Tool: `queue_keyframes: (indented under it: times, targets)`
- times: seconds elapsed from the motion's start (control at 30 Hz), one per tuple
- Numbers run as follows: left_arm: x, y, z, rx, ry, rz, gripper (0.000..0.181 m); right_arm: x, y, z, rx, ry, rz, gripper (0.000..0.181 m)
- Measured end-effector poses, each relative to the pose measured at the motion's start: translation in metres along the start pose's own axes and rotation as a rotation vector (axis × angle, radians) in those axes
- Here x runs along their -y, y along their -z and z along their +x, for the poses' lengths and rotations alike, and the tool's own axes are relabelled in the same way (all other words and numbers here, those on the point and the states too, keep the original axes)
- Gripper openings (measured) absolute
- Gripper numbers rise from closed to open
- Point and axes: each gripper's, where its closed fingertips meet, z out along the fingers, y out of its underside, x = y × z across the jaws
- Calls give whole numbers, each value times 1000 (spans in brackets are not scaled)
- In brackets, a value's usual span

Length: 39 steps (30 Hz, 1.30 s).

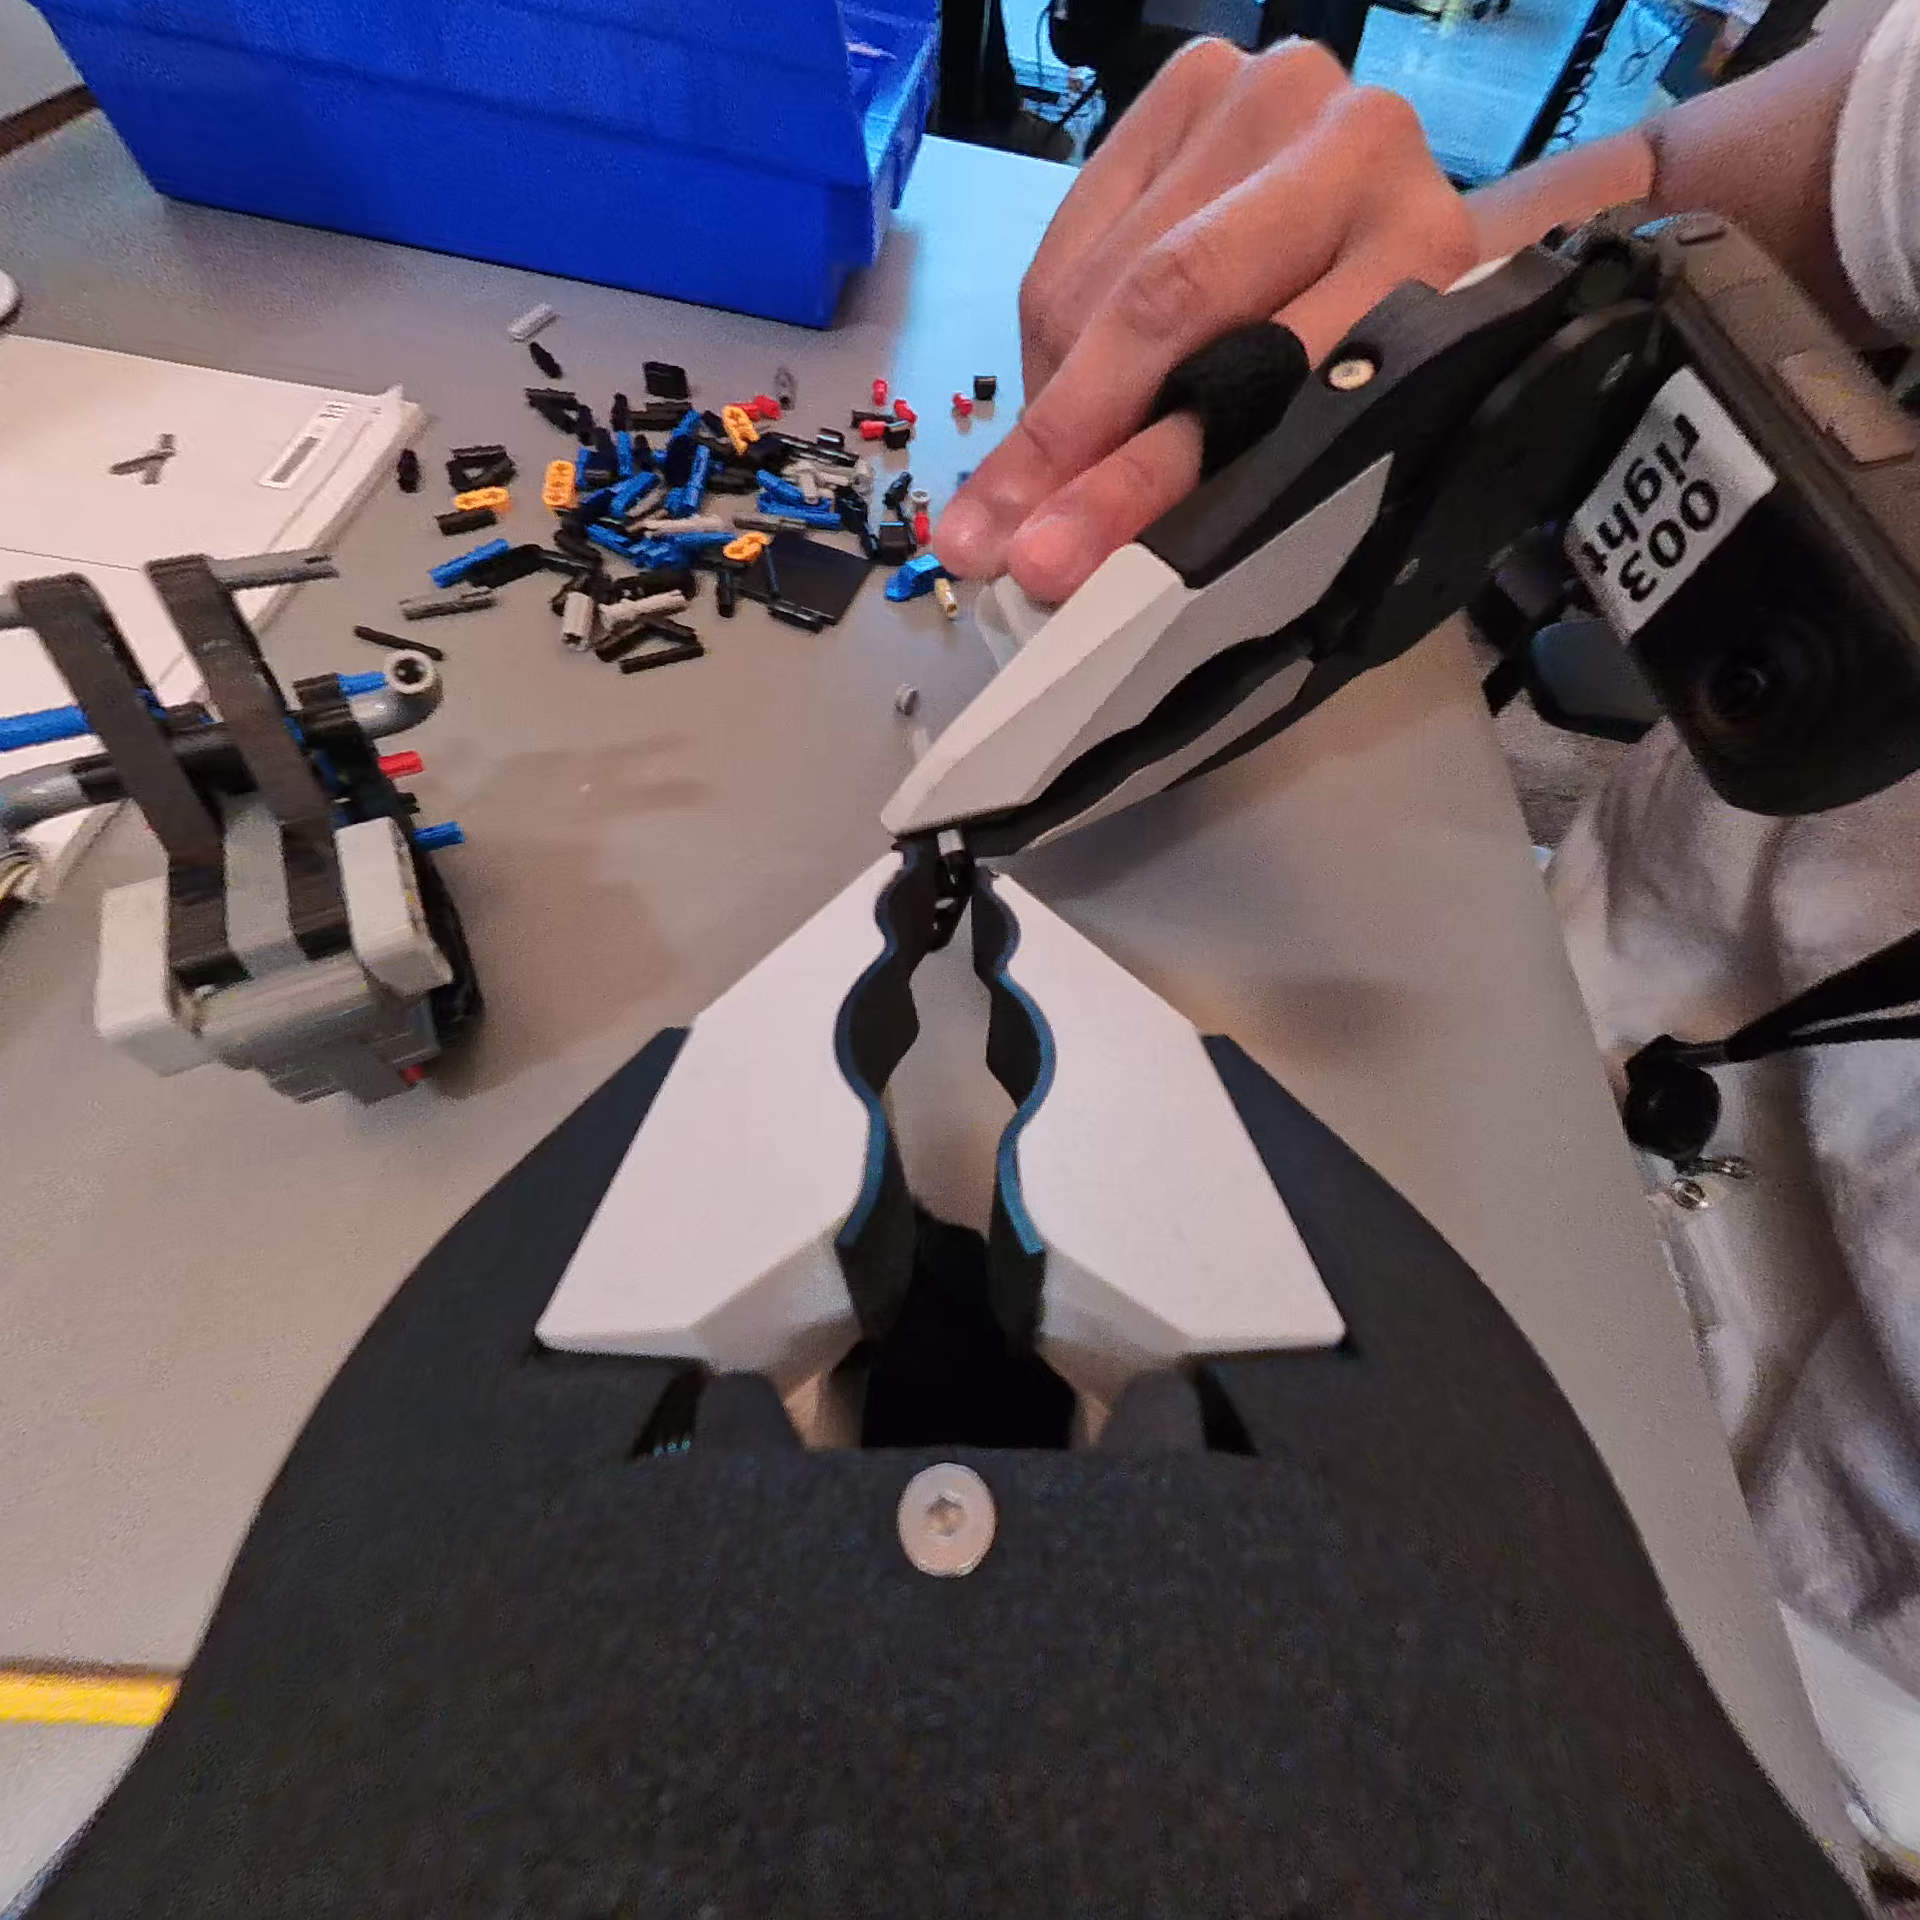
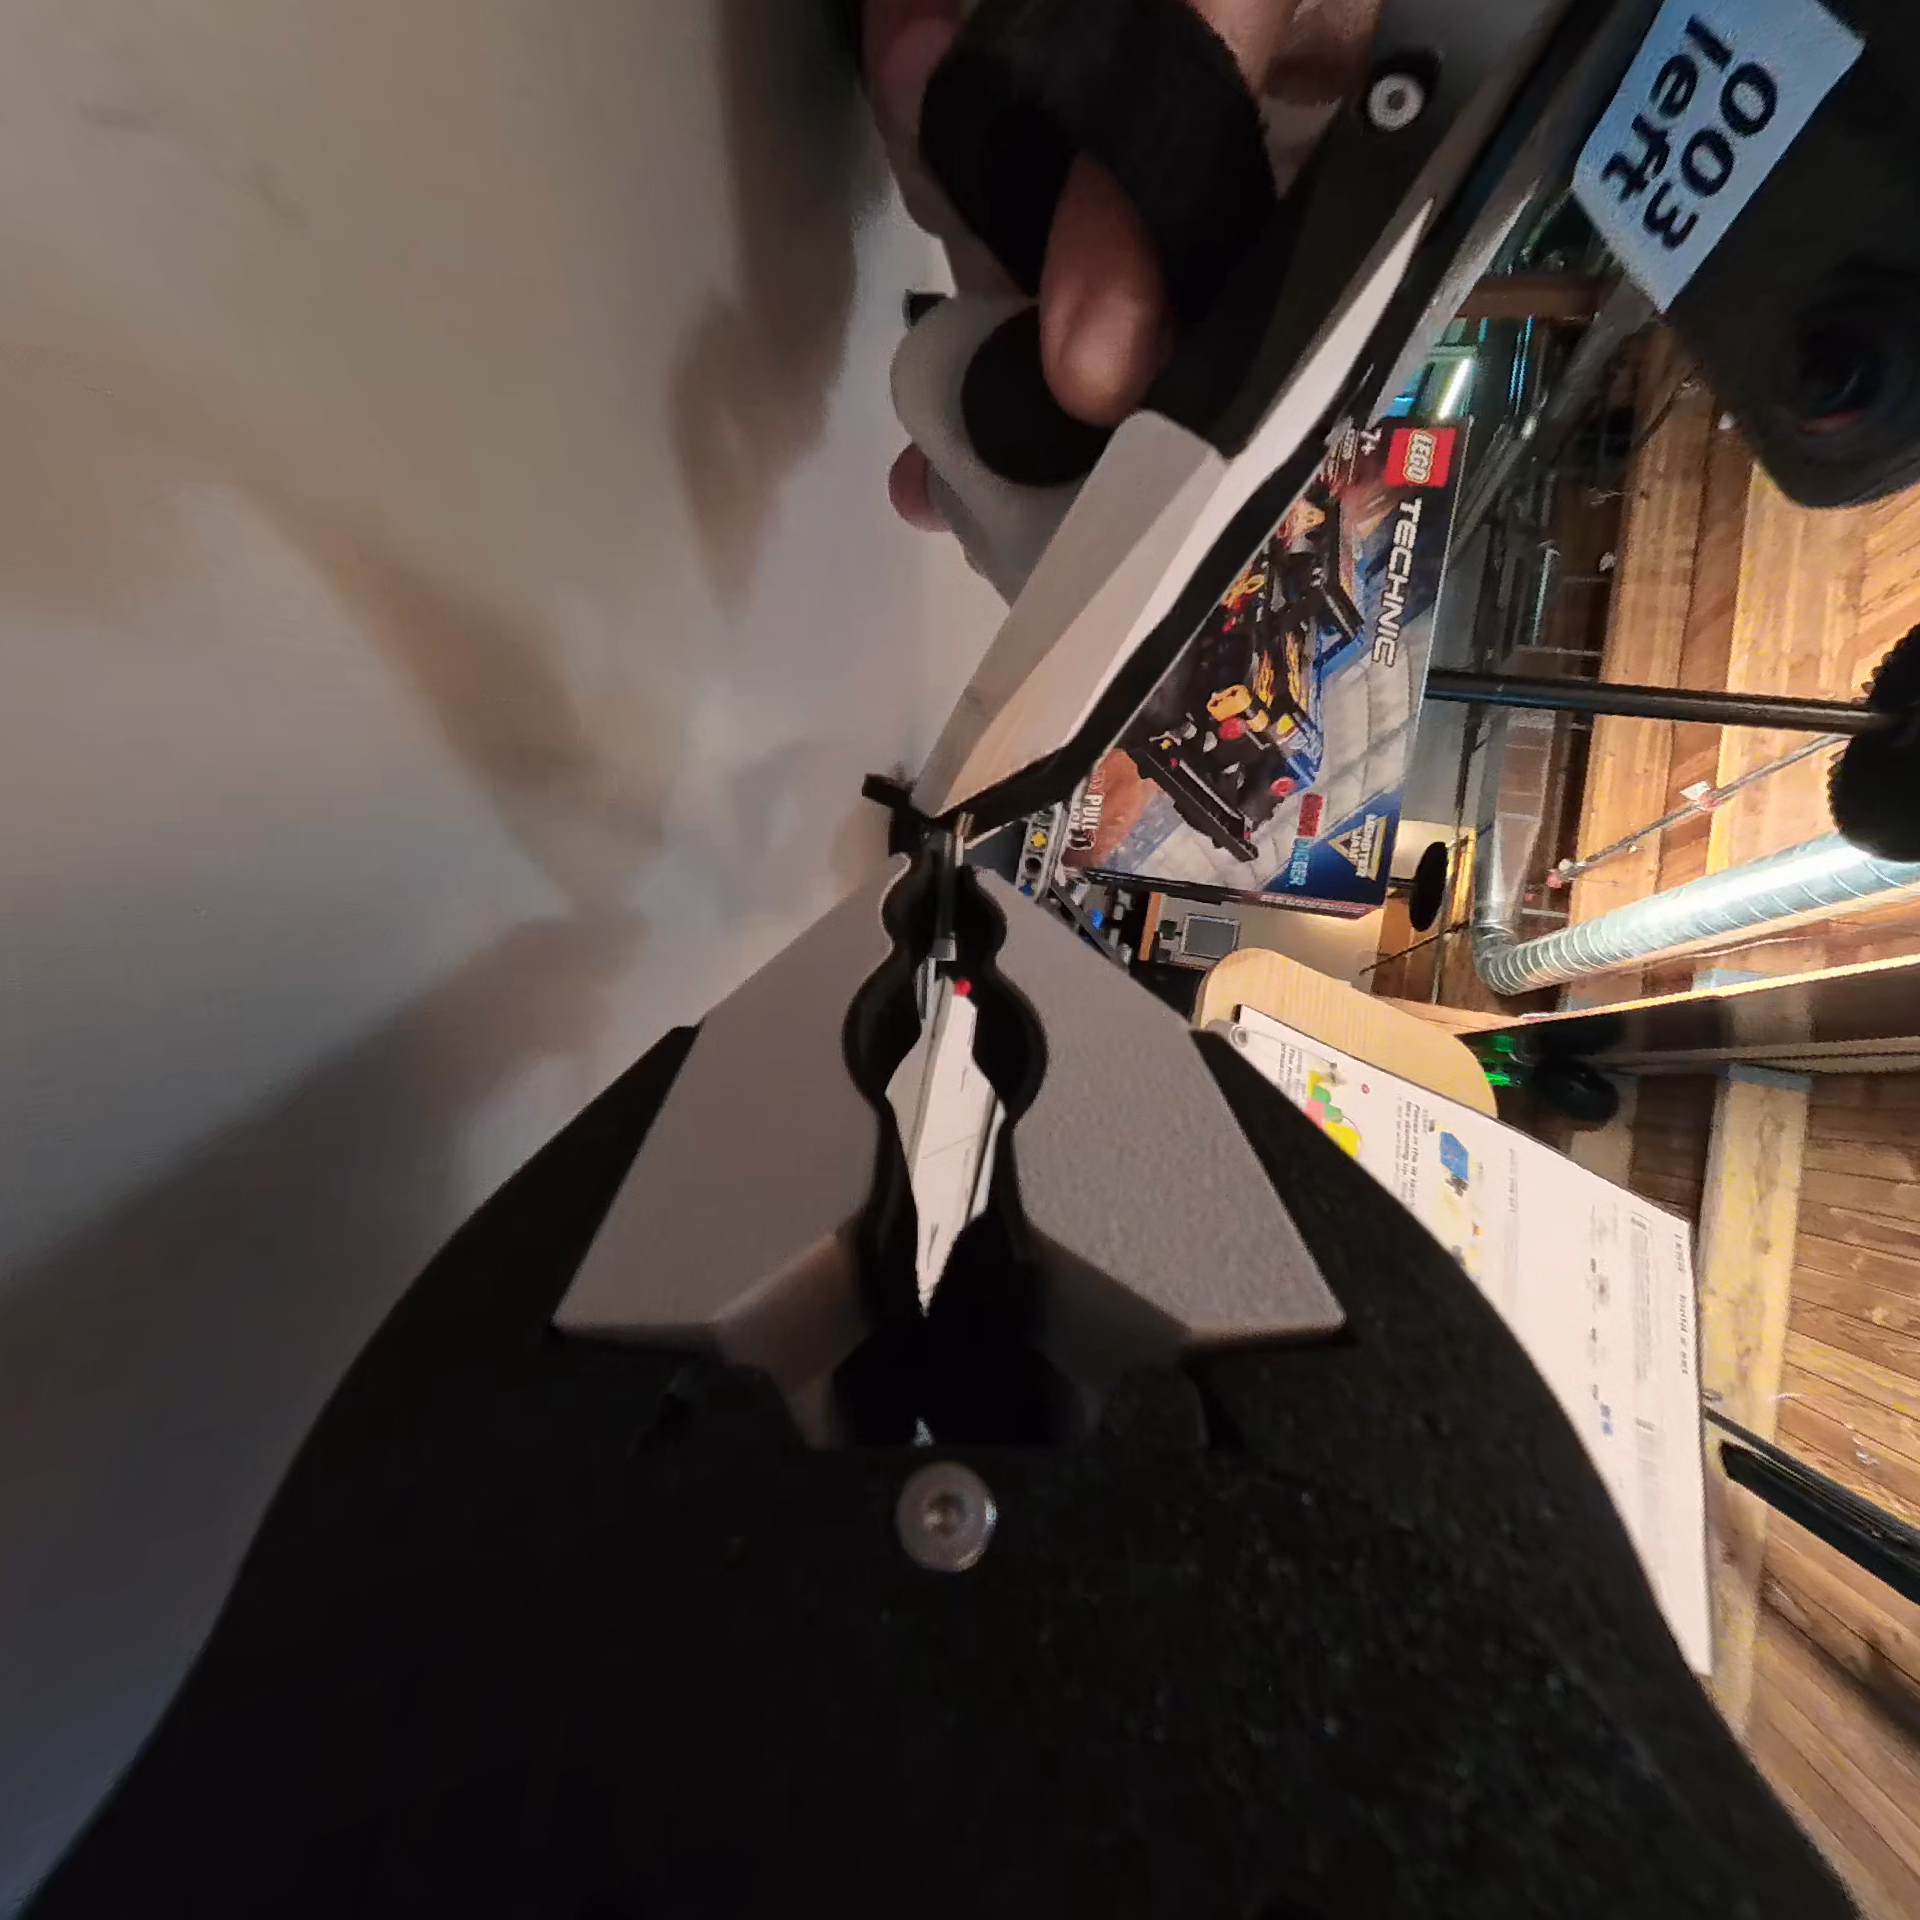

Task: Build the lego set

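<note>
My left gripper [image 1: 940, 873] is shut on a small black lego piece [image 1: 933, 906] held above the grey table. My right gripper [image 1: 935, 826] comes in from the upper right, shut on a small dark pin [image 1: 951, 840], and its tips meet the left's tips. In the right wrist view my right gripper [image 2: 940, 883] pinches the greyish pin [image 2: 945, 914]. The left gripper [image 2: 930, 805] holds the black piece [image 2: 885, 798] right against it. A partly built grey and black lego model [image 1: 281, 894] stands on the table to the left.
A pile of loose black, blue, orange and red lego pieces [image 1: 675, 520] lies mid-table. A blue bin [image 1: 520, 135] stands behind it, and white instruction sheets [image 1: 156, 457] lie at far left. The lego box [image 2: 1299, 707] and a printed sheet [image 2: 1507, 1299] show in the right wrist view. My two grippers' fingertips are within a few centimetres of each other.
</note>
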Motion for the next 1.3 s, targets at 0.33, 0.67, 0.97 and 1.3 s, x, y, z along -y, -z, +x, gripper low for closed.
queue_keyframes:
  times: [0.33,0.67,0.97,1.3]
  targets:
    - [-7,-4,10,-58,-19,-49,5,7,2,-10,40,-7,77,2]
    - [-13,-7,7,-45,13,-92,5,6,-2,-16,73,-29,51,2]
    - [-4,-2,6,-2,-105,-36,5,3,-3,-10,153,-332,110,11]
    - [8,5,26,-54,-331,58,6,11,35,-12,606,-854,504,28]
